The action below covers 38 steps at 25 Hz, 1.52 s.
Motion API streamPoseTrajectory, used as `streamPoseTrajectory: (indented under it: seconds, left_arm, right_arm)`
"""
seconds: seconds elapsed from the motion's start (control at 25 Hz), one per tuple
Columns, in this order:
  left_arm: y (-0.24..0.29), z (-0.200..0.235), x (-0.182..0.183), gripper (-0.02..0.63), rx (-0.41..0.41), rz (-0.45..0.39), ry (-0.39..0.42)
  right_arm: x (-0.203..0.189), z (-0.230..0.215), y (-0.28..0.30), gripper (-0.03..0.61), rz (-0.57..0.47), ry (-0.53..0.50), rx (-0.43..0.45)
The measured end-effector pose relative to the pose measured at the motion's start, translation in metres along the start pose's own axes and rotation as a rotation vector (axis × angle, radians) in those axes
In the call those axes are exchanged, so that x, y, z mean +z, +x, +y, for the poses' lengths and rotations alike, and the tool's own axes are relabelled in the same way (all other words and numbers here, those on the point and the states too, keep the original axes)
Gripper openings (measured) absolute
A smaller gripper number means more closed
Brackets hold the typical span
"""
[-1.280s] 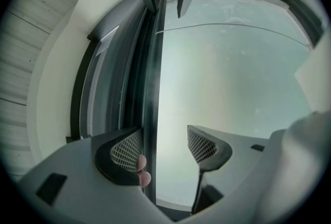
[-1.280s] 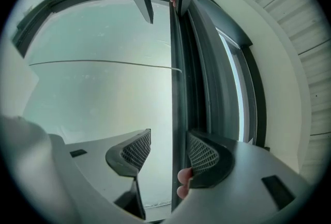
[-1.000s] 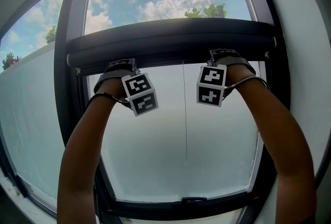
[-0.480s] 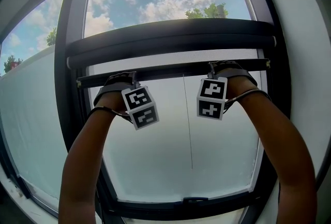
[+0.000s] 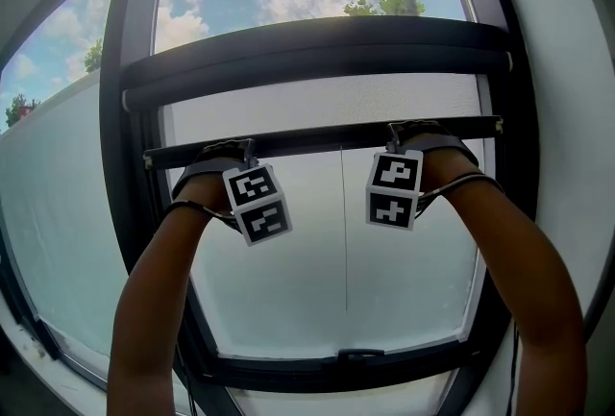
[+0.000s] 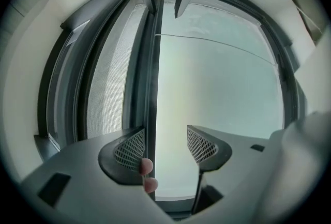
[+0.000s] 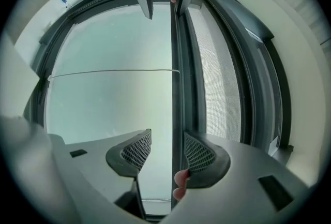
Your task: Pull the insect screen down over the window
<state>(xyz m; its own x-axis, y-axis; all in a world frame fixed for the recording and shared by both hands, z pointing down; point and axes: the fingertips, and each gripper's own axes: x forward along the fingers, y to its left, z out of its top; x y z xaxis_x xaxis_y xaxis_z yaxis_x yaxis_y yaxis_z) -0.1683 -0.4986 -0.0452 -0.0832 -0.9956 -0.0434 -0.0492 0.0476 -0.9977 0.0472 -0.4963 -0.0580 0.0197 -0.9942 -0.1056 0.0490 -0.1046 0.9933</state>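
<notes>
Gridded fingers of left gripper (image 6: 164, 146) and right gripper (image 7: 161, 151) gape astride the slim dark screen bar (image 5: 322, 141)

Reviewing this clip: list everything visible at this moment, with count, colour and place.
window frame: 1, dark, around the pane
roller housing: 1, dark, across the upper window
screen mesh: 1, grey, between housing and pull bar
pull bar: 1, dark, just below the mesh
cord: 1, thin grey, hanging from the bar's middle
trees: a few, green, outside above the housing
left gripper: 1, grey, jaws apart, pull bar between them
right gripper: 1, grey, likewise
marker cubes: 2, black-and-white, below the bar
forearms: 2, reaching up
</notes>
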Motion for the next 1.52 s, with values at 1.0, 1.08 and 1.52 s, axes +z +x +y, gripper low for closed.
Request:
streamPoseTrajectory:
  seconds: [1.0,1.08,1.52]
  left_arm:
    - [-0.013,-0.1,-0.004,0.255,-0.242,-0.008,0.028]
    - [-0.017,-0.112,-0.006,0.255,-0.28,-0.007,0.027]
    - [-0.017,-0.162,-0.014,0.25,-0.421,0.005,0.059]
  right_arm:
    - [0.002,0.097,-0.014,0.199,-0.058,-0.035,0.15]
    - [0.003,0.109,-0.018,0.199,-0.064,-0.026,0.184]
    - [0.01,0.157,-0.019,0.199,-0.079,-0.06,0.285]
